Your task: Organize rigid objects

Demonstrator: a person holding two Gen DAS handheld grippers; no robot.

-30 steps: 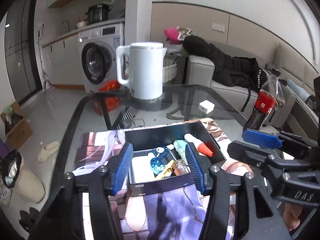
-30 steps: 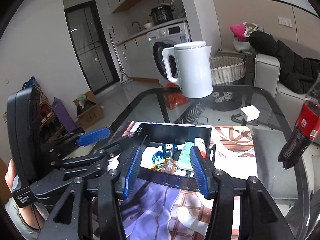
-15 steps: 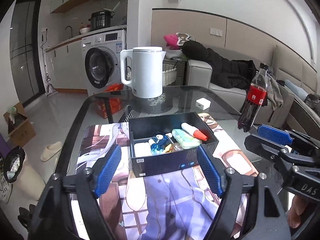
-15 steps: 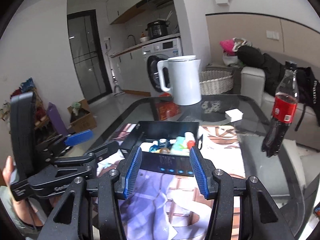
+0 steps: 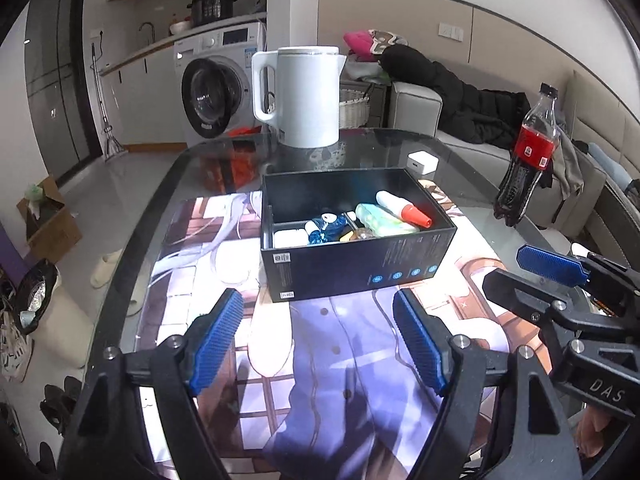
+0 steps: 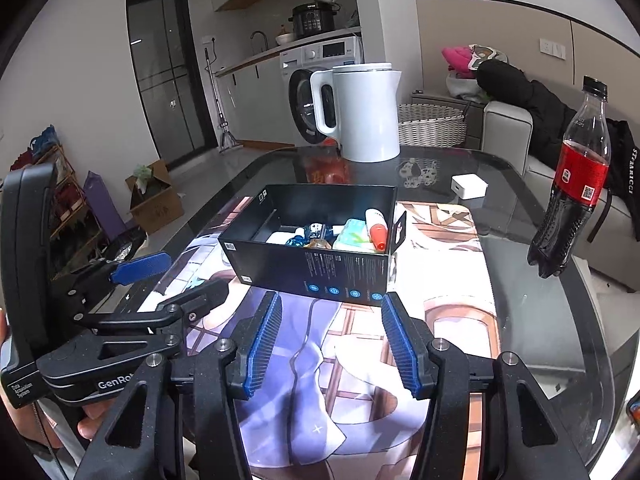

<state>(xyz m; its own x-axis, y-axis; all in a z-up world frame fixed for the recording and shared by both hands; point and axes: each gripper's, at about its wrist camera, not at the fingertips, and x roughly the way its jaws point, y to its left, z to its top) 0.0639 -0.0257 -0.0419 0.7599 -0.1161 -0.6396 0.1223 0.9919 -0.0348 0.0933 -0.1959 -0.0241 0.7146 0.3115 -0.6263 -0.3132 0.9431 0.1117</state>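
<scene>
We note the open black cardboard box [image 5: 356, 256] sitting on the printed picture mat [image 5: 332, 380] that covers the near part of the dark glass table [image 6: 532, 312], just ahead of both tools. The left gripper [image 5: 320, 340] stands spread with nothing between its blue pads; its jaws have just been opening. The right gripper [image 6: 332, 344] is also parted and empty, its jaws having just opened a little further. Inside the box, crowded toward the near end, lie a white tube with an orange-red cap [image 5: 402, 209], a pale green flat pack [image 5: 380, 220], a blue-and-white small item [image 5: 326, 226], a white rounded case [image 5: 289, 238] and a small amber piece [image 6: 316, 243] we cannot identify; the far end is bare. We judge the contents light and stiff; the tube's smooth round body could roll or slip, so we would take it across the middle. The box walls look thin and may flex, so a hold on a wall near a corner seems safer. A white electric kettle [image 5: 302, 96], a small white charger block [image 6: 469, 186] and a dark cola bottle with a red label [image 6: 574, 184] stand apart on the glass.
</scene>
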